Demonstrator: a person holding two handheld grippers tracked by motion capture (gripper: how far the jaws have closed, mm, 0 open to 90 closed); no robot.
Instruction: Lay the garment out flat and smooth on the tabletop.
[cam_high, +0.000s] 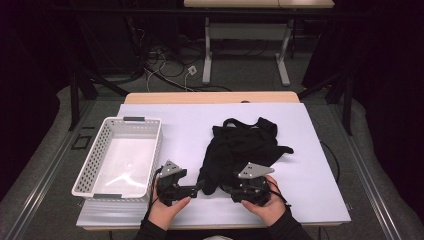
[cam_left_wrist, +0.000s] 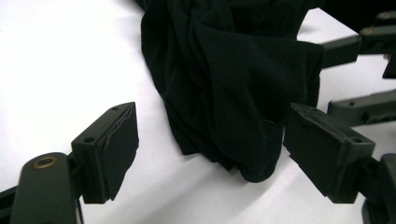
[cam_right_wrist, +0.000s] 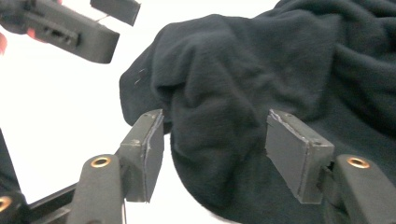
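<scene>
Because the black garment (cam_high: 243, 147) lay crumpled on the white table (cam_high: 310, 150), to the right of the white basket (cam_high: 120, 156), I had brought both grippers in low at its near edge — the part closest to me and easiest to reach. My left gripper (cam_high: 192, 190) sat at the lower left corner of the cloth, pointing across toward it. Its fingers (cam_left_wrist: 112, 151) stood wide apart with a hanging fold between them, the right pad close beside the cloth while the left pad was well clear, so nothing was gripped there yet. I held it that way, I think, so the fold would sit squarely in the gap before any squeeze.

My right gripper (cam_high: 248, 187) rested over the near hem, and its fingers (cam_right_wrist: 294, 149) straddled a thick bunched ridge of fabric. They were parted too — the pads stood to either side of the ridge with dark cloth between them, but I could see no pressing on it.

The basket stood empty at the left, just beside my left hand (cam_high: 167, 210), presumably so the garment could be carried a short way into it once both corners were caught.
</scene>
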